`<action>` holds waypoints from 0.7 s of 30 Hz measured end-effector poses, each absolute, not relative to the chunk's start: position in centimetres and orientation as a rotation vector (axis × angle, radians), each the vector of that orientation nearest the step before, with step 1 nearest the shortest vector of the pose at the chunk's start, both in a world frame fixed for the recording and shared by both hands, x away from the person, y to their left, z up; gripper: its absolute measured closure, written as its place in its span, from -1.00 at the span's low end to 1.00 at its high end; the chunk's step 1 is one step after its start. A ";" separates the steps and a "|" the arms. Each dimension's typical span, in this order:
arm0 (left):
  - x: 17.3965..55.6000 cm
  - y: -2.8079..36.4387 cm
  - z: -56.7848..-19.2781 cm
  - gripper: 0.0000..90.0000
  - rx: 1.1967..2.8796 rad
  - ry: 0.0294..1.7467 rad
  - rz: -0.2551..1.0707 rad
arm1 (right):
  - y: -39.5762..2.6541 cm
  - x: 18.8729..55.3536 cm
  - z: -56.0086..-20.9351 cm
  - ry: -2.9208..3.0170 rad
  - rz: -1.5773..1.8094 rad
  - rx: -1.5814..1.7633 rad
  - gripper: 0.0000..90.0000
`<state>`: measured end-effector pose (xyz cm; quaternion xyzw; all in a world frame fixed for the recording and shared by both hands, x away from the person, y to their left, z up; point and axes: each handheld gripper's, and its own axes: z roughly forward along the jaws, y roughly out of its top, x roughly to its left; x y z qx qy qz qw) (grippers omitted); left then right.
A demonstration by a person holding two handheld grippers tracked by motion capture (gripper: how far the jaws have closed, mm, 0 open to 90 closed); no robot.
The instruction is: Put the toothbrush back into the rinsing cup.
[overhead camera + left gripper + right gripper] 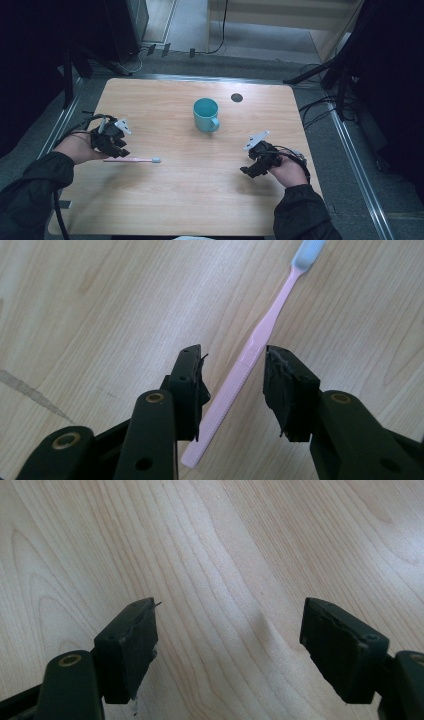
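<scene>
A pink toothbrush [131,160] with a pale blue head lies flat on the wooden table [200,200], left of centre. My left gripper [119,152] is at its handle end. In the left gripper view the handle [235,382] runs between the two jaws, which stand a little apart on either side of it; the gripper [233,360] is open and the brush rests on the wood. A teal mug [206,114] stands upright at the table's middle back. My right gripper [248,171] hovers over bare wood at the right, open [227,612] with nothing between its jaws.
A small dark round hole [237,97] sits in the tabletop behind the mug. Cables trail from both grippers. Dark stands and cables ring the table on the floor beyond its left, back and right edges.
</scene>
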<state>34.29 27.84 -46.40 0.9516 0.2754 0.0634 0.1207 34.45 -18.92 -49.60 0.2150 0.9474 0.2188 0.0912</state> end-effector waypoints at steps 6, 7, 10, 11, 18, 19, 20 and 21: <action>34.7 27.6 -47.0 0.36 2.845 0.770 0.190 | -19.0 34.5 -49.6 2.816 0.654 0.636 -0.48; 34.7 27.4 -47.2 0.36 2.854 0.757 0.202 | -19.0 34.5 -49.6 2.816 0.653 0.636 -0.48; 34.9 27.1 -47.5 0.42 2.908 0.714 0.231 | -18.9 34.5 -49.6 2.817 0.651 0.636 -0.48; 34.9 27.0 -47.7 0.45 2.915 0.684 0.241 | -18.9 34.5 -49.6 2.817 0.651 0.635 -0.48; 34.8 26.6 -48.5 0.54 2.952 0.606 0.212 | -19.0 34.5 -49.6 2.817 0.653 0.637 -0.48; 34.8 26.6 -48.5 0.54 2.952 0.606 0.212 | -19.0 34.4 -49.6 2.817 0.653 0.637 -0.48; 34.8 26.6 -48.6 0.53 2.953 0.611 0.190 | -19.0 34.5 -49.6 2.818 0.655 0.632 -0.48; 34.9 26.6 -48.7 0.52 2.970 0.608 0.166 | -19.0 34.4 -49.6 2.816 0.656 0.633 -0.48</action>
